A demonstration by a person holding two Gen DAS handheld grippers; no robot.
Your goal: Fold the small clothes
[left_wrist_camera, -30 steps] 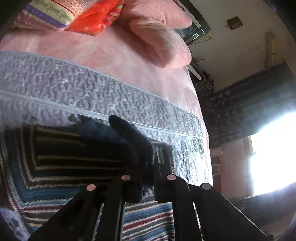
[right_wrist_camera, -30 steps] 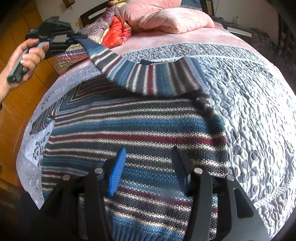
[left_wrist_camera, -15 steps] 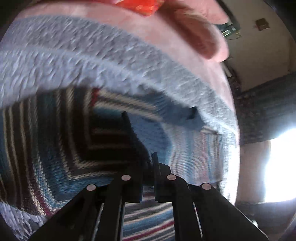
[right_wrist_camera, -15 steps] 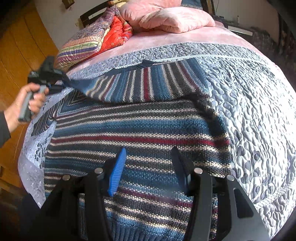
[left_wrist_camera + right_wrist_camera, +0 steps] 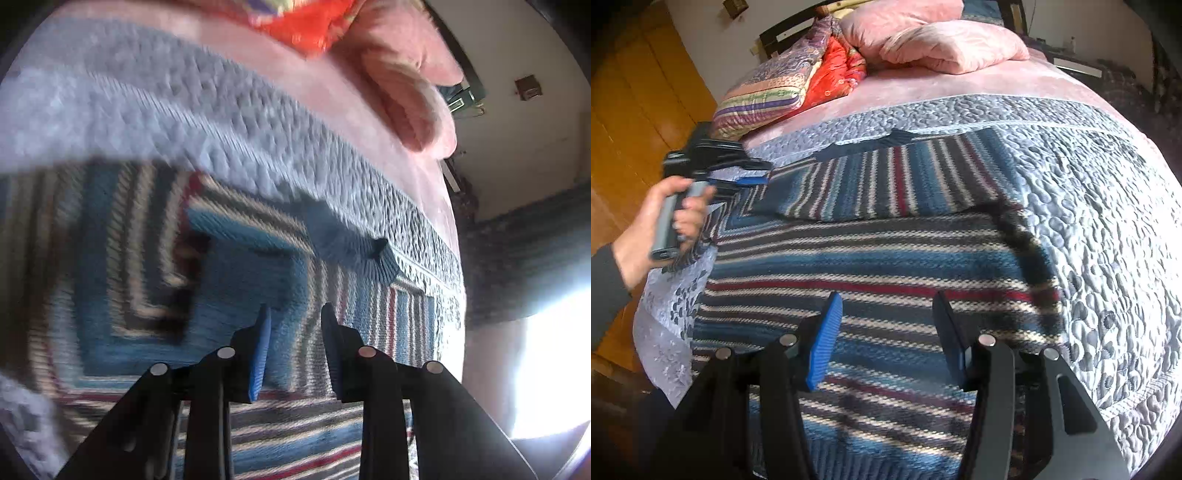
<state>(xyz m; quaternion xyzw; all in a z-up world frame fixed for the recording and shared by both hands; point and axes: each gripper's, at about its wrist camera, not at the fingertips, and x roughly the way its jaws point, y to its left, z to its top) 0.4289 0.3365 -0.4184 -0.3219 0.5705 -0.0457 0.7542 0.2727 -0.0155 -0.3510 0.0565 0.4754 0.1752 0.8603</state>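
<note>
Striped sweater (image 5: 871, 266) lies flat on the bed's grey quilt (image 5: 1108, 206); all places below are given relative to the sweater.

Far left edge: the person's hand (image 5: 665, 225) holds the left claw (image 5: 753, 173) just off the sweater's left shoulder. Half a second ago this claw was pinched shut on the sleeve; now its blue pads stand apart with nothing between them. Left wrist view confirms it: left claw (image 5: 293, 343) is spread, the knit lying beneath it, not in it.

Top of sweater: the sleeve (image 5: 897, 177) it carried now rests folded across the upper chest, stripes running crosswise to the body's stripes, cuff end toward the right side. A second ago it hung lifted in the air.

Lower middle: right claw (image 5: 886, 339) hovers over the body, spread wide, holding nothing; no change there.

Judgement: first sleeve fold looks complete and released. Remaining is likely the other sleeve, then folding the body.
</note>
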